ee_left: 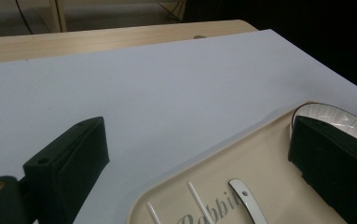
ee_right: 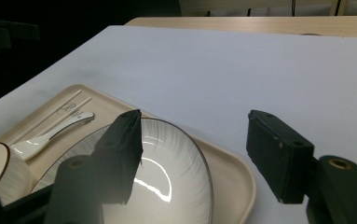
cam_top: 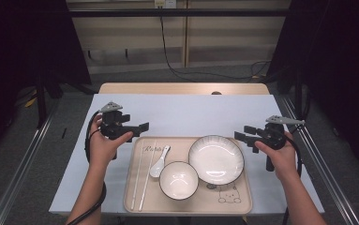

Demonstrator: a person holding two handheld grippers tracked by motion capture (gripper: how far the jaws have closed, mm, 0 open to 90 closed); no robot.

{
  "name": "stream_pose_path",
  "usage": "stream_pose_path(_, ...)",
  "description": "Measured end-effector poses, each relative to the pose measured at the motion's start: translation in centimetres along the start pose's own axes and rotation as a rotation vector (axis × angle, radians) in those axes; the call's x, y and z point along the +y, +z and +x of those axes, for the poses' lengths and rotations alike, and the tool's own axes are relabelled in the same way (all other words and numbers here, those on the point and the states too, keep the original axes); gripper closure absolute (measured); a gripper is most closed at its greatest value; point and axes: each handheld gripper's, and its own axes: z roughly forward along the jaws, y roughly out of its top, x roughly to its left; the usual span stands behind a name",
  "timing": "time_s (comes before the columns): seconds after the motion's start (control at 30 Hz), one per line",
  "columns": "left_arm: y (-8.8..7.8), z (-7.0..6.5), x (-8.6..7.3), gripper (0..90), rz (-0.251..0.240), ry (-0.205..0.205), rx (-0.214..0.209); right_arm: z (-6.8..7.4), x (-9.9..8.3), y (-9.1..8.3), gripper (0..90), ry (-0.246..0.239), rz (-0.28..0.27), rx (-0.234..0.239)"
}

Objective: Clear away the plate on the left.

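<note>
A big tan tray (cam_top: 243, 199) lies on the white table cover (cam_top: 191, 112), in front of the person. On the tray sit a wide white plate (cam_top: 216, 159), a smaller bowl (cam_top: 178, 180), a white spoon (cam_top: 159, 163) and two thin chopsticks (cam_top: 139, 176).

The right gripper (cam_top: 241, 138) hangs just off the right side of the tray, with its jaws pointing left at the plate. Its jaws are apart and nothing is between them. In the right gripper view the plate (ee_right: 167, 172) lies close below the jaws.

The left gripper (cam_top: 142, 127) hangs by the far left corner of the tray, jaws wide apart and holding nothing. The chopsticks run long from near to far, and their far tips are close to this gripper. The plate is nearer the right hand, so that hand probably goes for it.
</note>
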Motion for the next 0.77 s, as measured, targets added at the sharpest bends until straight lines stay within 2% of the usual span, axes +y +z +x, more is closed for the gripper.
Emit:
stream_pose_path(0.2, -0.4, 0.2, 0.1, 4.5, -0.014, -0.008, 0.01, -0.4, 0.2, -0.7, 30.9, 0.007, -0.035, -0.005)
stream_pose_path(0.6, -1.0, 0.8, 0.0, 3.0, -0.034, -0.019, 0.004, -0.9, 0.3, -1.3, 22.8, -0.019, -0.072, -0.01)
stream_pose_path(0.77, -1.2, 0.9, 0.0, 2.0, -0.038, -0.006, -0.002, -1.2, 0.2, -1.4, 19.4, -0.024, -0.074, -0.02)
